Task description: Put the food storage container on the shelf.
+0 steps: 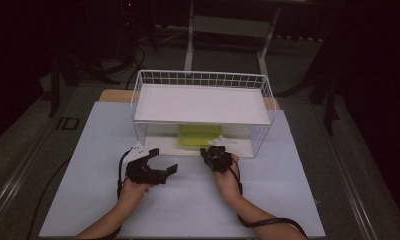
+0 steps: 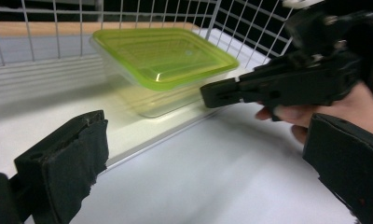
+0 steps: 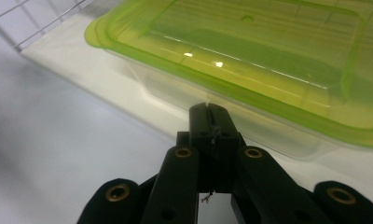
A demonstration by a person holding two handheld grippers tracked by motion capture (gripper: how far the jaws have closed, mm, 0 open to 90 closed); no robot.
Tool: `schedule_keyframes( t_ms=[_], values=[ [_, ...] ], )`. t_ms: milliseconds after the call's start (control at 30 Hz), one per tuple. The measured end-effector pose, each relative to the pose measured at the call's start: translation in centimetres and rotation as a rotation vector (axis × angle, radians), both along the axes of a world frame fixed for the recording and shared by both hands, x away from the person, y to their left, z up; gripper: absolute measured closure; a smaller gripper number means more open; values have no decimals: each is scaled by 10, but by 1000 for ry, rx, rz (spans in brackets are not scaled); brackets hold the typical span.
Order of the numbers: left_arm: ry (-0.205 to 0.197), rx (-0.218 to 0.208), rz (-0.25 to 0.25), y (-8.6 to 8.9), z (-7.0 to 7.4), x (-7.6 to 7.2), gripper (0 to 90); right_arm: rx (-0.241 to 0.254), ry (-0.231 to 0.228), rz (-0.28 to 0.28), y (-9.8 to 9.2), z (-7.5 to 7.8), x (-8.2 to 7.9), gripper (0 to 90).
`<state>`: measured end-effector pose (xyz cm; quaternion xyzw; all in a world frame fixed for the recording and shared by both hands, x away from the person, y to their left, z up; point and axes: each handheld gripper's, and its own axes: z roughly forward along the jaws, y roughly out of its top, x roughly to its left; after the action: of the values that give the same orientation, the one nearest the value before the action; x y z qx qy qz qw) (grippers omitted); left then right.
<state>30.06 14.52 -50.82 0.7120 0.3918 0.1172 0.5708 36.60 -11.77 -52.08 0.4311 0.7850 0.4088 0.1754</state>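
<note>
Just beyond the closed right tool (image 3: 208,109), the green-lidded container (image 3: 250,51).

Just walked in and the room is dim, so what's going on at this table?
A person holds a gripper in each hand before a white wire basket lying on its side. Inside it sits a clear plastic container with a green lid. The right gripper, jaws shut and empty, points at the container's near edge. The left gripper waits alongside, jaws wide open, touching nothing.
</note>
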Motion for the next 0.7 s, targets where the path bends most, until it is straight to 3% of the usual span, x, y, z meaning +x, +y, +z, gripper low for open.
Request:
schedule_keyframes(
  t_ms=[200,300,700],
  values=[
    [-8,16,2,1,0,-1,8,16,7,-19,2,0,13,897],
    [-8,17,0,1,-1,-1,8,2,-15,-18,6,1,17,896],
    [-18,33,-7,1,-2,-1,8,6,-31,-52,10,-1,29,886]
  ],
)
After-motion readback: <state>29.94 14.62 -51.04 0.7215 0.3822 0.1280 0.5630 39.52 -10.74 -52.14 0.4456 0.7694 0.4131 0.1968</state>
